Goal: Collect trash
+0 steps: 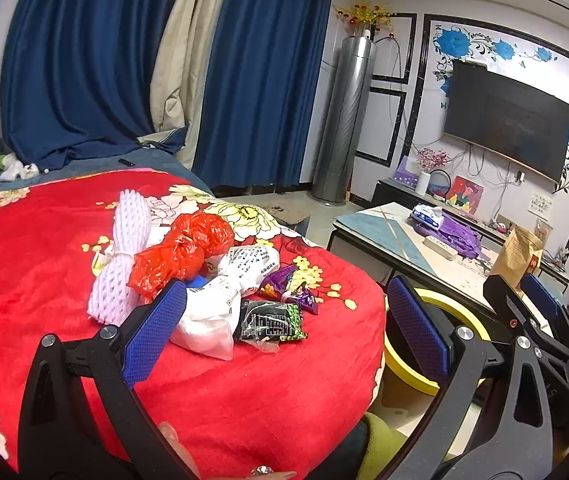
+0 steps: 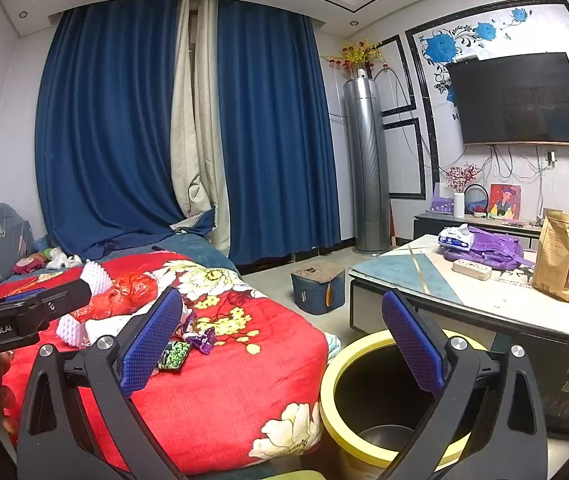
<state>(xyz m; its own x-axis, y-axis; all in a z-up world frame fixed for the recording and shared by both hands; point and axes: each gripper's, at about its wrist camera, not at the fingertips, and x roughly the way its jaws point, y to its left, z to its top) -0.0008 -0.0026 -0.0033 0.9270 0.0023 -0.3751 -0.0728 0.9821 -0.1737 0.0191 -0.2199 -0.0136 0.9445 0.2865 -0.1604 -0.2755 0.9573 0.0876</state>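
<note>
Red floral blanket (image 1: 244,400) on a bed before blue curtains (image 2: 124,120), white foam net sleeve (image 1: 122,256) lying lengthwise away, atop the blanket's trash pile, yellow-rimmed round bin (image 2: 364,420) beside the blanket, left hand-held gripper (image 1: 284,336) and right hand-held gripper (image 2: 280,344) both wide apart, empty.

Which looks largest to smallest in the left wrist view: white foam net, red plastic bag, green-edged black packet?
1. white foam net
2. red plastic bag, nearly alike, so unsure
3. green-edged black packet
</note>
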